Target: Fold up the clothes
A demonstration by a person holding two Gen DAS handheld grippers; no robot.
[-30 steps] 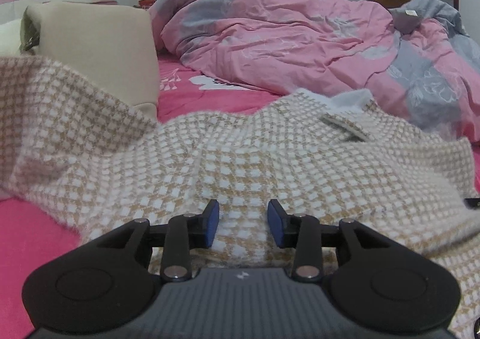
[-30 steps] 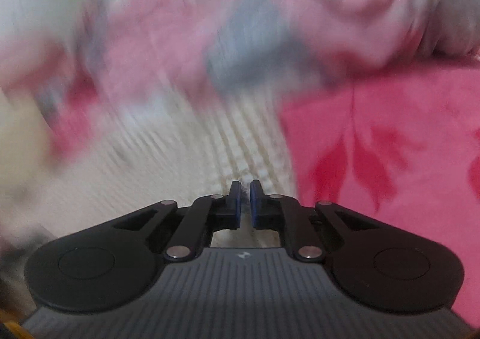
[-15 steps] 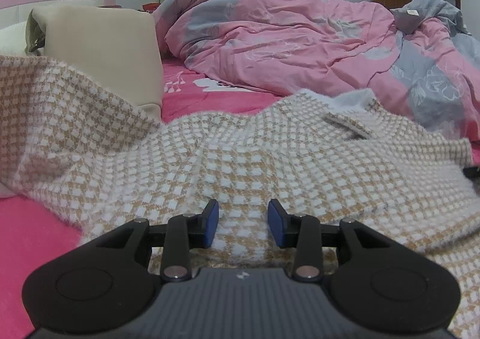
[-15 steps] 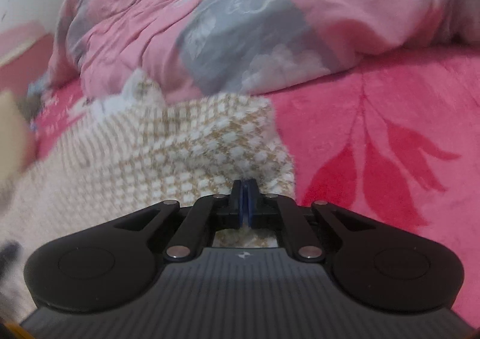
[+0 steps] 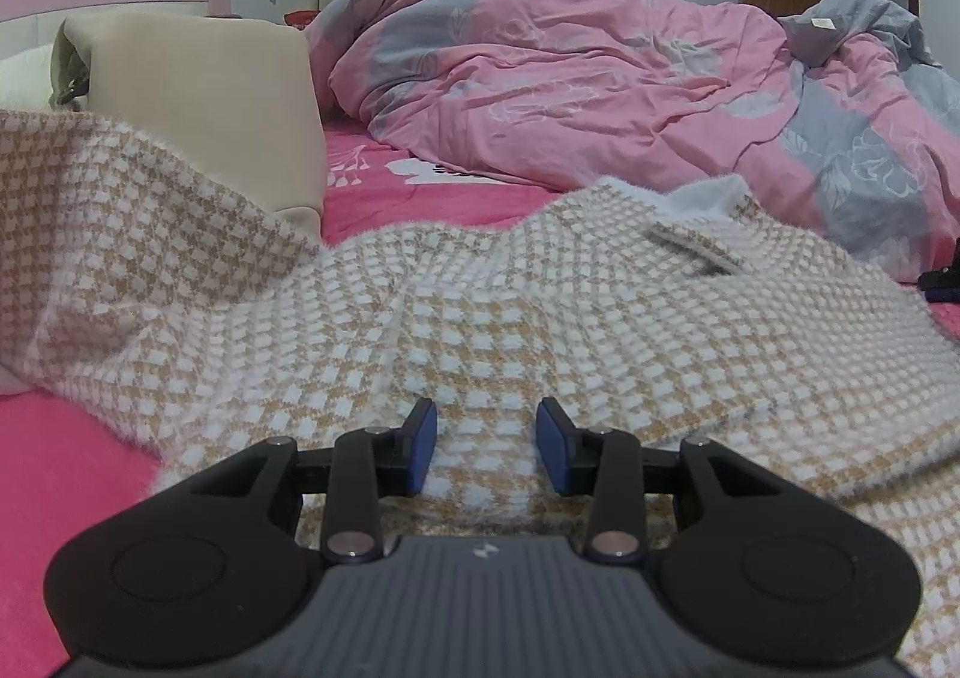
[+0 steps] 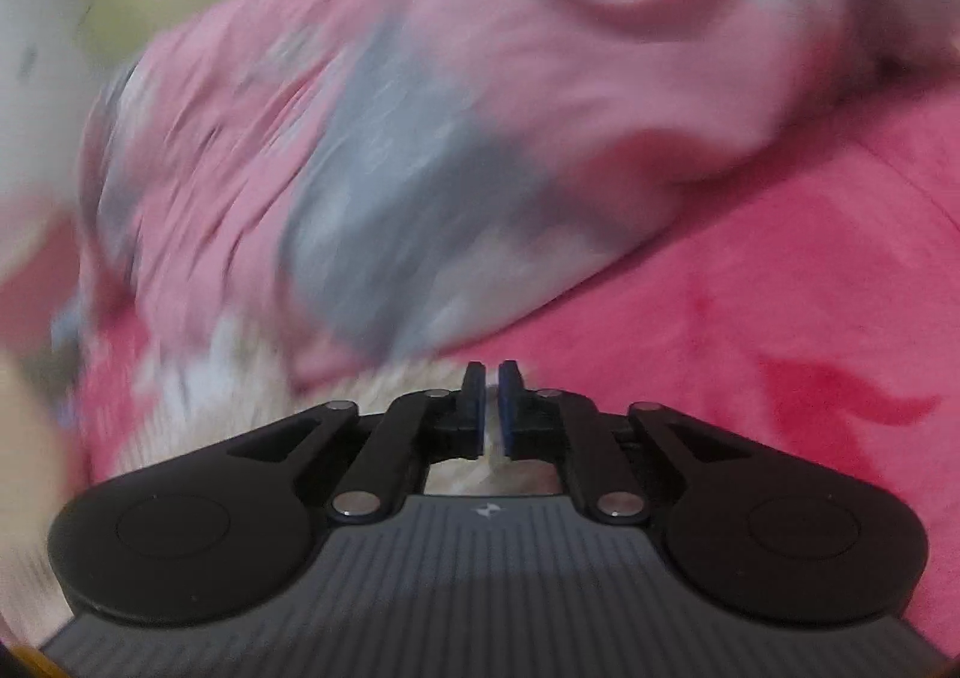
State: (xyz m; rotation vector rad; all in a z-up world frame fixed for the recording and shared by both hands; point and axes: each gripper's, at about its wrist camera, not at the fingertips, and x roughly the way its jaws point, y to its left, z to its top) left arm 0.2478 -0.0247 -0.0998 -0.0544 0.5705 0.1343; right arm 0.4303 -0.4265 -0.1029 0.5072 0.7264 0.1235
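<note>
From the left gripper [image 5: 486,447], the checked knit garment [image 5: 540,318] covers the bed from 10 to 2 o'clock, with bare pink sheet [image 5: 54,468] free at 9. A beige cushion [image 5: 204,96] blocks 11 o'clock and the heaped pink-and-grey duvet [image 5: 600,78] walls off 12 to 2. In the blurred right wrist view, open sheet lies at 2 to 3 o'clock.

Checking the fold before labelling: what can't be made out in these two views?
- Right wrist view: motion blur; whether the right claw pinches the checked garment is unclear.
- Left wrist view: garment's near hem hidden behind the left claw; its left part is cut off by the edge.
</note>
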